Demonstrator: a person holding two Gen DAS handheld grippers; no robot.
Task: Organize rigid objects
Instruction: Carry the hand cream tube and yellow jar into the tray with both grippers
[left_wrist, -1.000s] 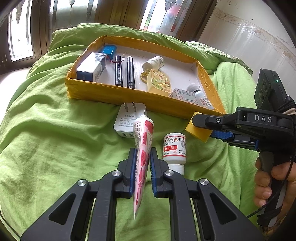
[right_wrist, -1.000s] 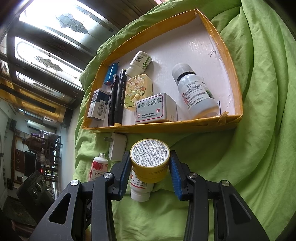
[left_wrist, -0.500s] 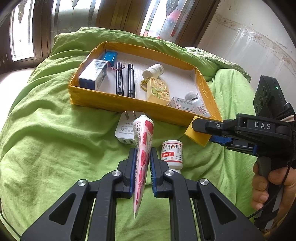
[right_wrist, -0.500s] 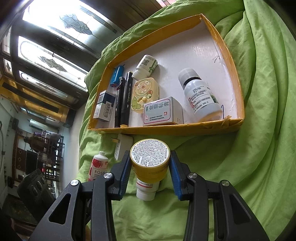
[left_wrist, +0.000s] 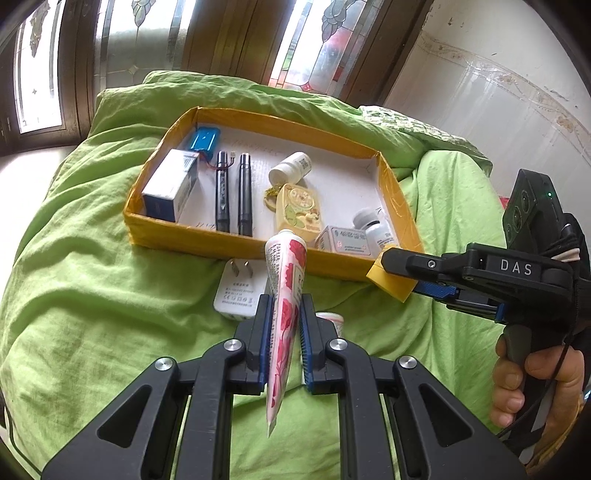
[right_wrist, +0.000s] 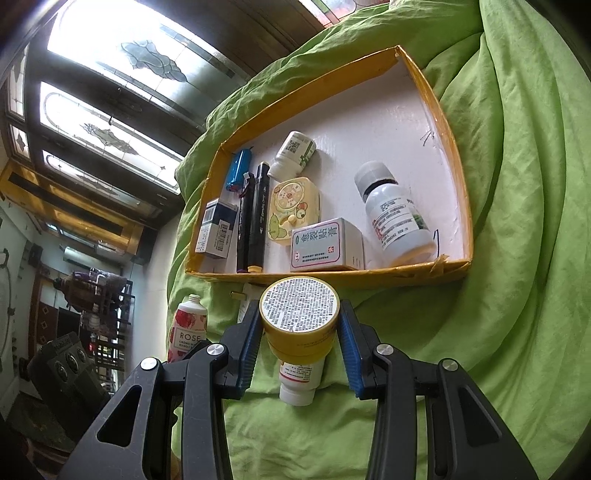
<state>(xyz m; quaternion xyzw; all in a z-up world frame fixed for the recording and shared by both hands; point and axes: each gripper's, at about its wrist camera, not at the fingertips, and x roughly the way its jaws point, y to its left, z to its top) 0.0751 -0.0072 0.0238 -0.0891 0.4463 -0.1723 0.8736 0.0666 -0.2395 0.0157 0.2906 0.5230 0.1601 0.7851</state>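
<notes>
We hold a rose-printed white tube (left_wrist: 284, 314) pinched in our left fingers (left_wrist: 283, 328) and a round yellow jar (right_wrist: 299, 321) in our right fingers (right_wrist: 300, 332), both above the green bed (left_wrist: 92, 295), near the yellow tray (left_wrist: 207, 243).

Rumpled lime-green bed cover (left_wrist: 92, 295) fills the foreground. Behind it, dark wooden-framed windows with leaded stained glass (left_wrist: 314, 40) admit bright daylight. To the right, a white tiled wall with a patterned border (left_wrist: 498, 92).
</notes>
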